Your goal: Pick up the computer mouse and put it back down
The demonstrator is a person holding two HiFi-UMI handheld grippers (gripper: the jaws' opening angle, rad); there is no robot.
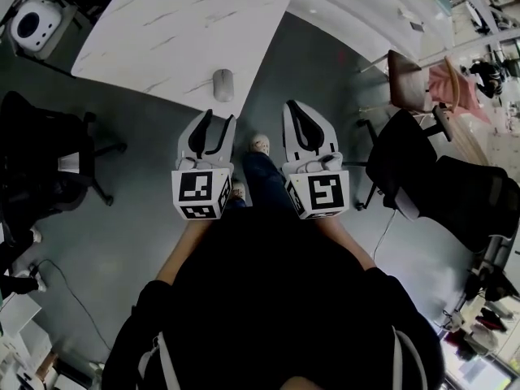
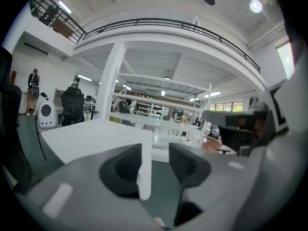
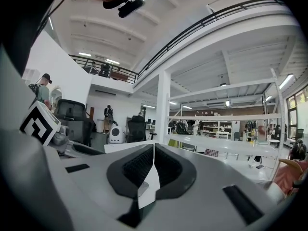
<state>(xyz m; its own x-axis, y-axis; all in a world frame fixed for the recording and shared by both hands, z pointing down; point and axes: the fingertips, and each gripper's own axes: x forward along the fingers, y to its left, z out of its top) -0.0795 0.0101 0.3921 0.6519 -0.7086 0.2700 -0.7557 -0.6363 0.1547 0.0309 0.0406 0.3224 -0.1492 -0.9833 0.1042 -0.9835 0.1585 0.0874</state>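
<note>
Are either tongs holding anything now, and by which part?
Nothing is held. Left tongs stand apart, empty; right tongs are shut on nothing. The computer mouse lies untouched on the table.

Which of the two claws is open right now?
The left claw: its jaws stand apart, with bare floor visible between them and nothing held. The right claw differs because its jaws meet at the tips.

Head view looked steeply down from above the person onto the worktop (image 1: 162, 31). Cameras riding the left hand-held gripper (image 1: 219, 118) and right hand-held gripper (image 1: 292, 107) faced near-level along their own jaws, close behind them, sharing that worktop.
</note>
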